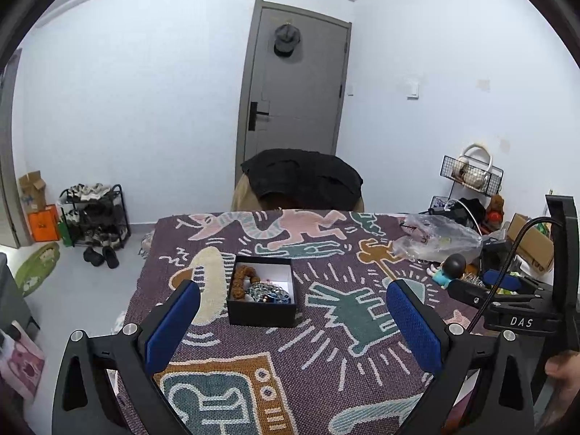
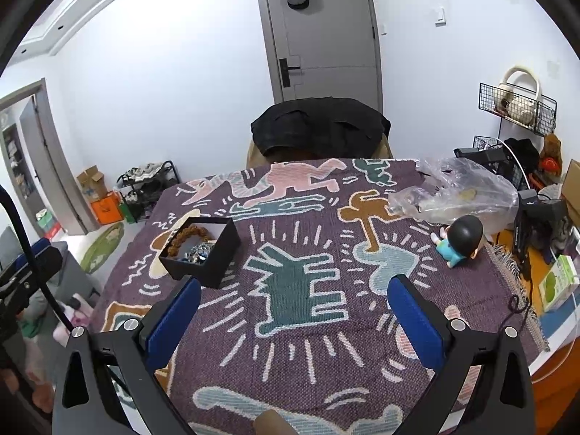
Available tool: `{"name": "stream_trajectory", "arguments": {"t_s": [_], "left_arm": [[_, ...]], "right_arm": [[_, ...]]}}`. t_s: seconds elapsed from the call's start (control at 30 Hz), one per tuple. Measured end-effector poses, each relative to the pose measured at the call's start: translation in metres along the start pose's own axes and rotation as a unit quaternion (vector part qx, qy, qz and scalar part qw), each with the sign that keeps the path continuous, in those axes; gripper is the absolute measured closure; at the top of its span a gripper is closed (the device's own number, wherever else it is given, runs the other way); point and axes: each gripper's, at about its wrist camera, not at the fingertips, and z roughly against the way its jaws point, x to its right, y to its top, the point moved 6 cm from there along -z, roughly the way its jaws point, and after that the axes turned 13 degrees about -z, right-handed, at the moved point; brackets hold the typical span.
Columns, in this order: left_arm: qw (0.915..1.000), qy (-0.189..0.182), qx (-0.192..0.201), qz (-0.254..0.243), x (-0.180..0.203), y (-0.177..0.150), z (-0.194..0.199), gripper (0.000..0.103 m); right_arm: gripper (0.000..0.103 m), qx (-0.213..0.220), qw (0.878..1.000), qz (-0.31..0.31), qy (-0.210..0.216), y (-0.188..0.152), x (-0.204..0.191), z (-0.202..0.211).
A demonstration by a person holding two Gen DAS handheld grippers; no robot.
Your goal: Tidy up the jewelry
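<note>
Right claw [image 2: 293, 308] (spread) alone shows juice carton [image 2: 556, 286].

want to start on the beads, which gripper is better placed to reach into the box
Left, probably. The box sits nearly straight ahead of the open left gripper. From the open right gripper it lies off to the left.

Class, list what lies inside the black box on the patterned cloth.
Inside the black box: a brown bead bracelet and a tangle of blue-grey beaded pieces. Anything beneath them is hidden.
</note>
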Motion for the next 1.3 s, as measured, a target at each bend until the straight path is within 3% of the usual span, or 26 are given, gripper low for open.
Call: {"name": "stream_trajectory", "arguments": {"t_s": [1.3], "left_arm": [[1.0,0.009,-0.003,-0.002,0.0001,-0.0004,-0.0007,0.0]], "right_arm": [[0.0,-0.009,1.0,-0.007,-0.013,-0.0039,0.0062,-0.0088]]}}
